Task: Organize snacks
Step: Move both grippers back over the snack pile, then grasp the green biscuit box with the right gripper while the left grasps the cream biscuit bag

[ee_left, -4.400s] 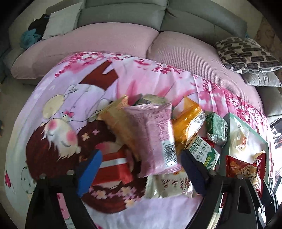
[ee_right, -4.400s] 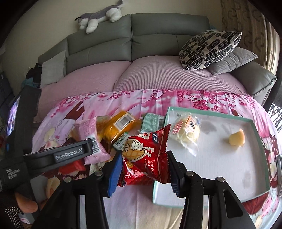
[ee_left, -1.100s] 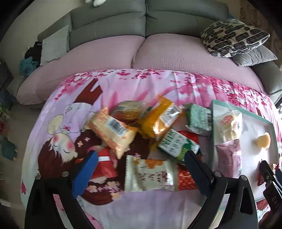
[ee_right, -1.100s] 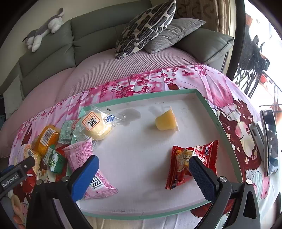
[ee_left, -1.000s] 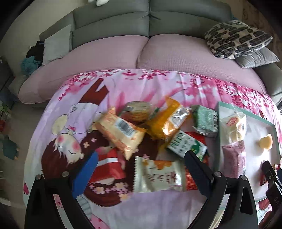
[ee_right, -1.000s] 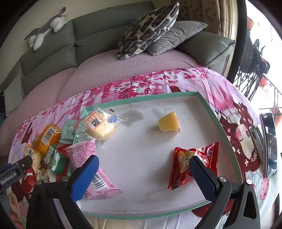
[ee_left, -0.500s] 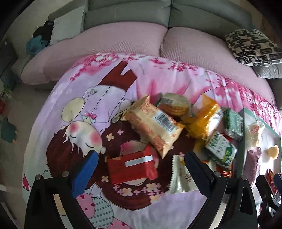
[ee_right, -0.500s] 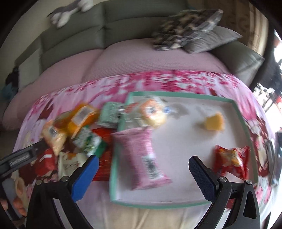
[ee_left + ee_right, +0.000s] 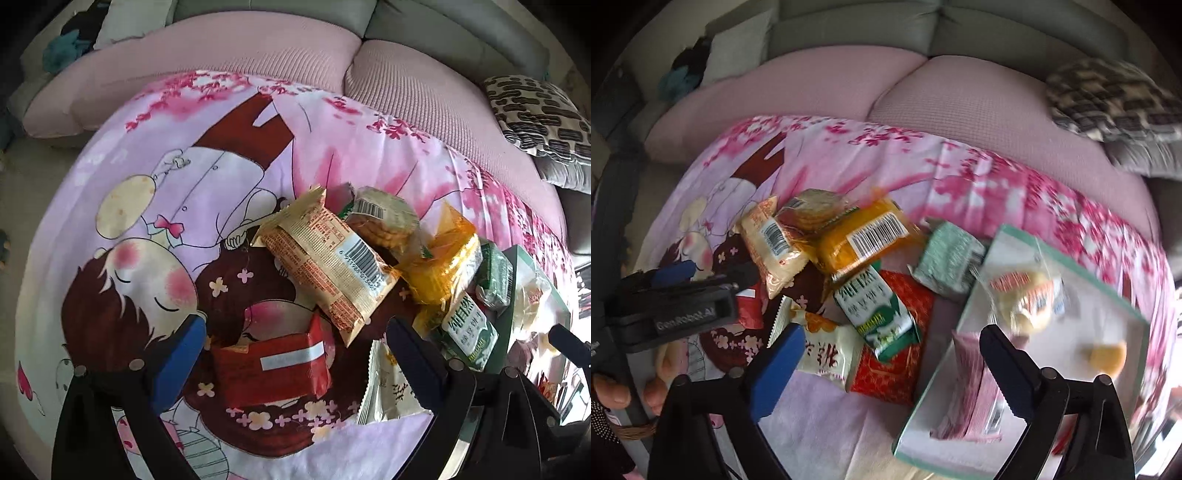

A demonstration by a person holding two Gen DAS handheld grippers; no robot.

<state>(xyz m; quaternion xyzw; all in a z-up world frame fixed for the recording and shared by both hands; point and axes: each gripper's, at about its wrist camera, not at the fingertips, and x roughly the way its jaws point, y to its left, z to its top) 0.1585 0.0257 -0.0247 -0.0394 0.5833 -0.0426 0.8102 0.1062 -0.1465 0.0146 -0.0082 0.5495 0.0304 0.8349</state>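
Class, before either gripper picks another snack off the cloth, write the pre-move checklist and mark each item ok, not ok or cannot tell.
1. Left gripper open and empty: ok.
2. Right gripper open and empty: ok.
3. Red packet lies between the left gripper's fingers, free of other packets: ok.
4. Tray has bare floor for more snacks: ok.
5. Snacks already in the tray, the pink packet and the wrapped bun, lie fully inside the rim: cannot tell, the right wrist view is blurred.
6. Green-and-white packet lying free for a lone grasp: not ok, it rests on the red patterned pack.
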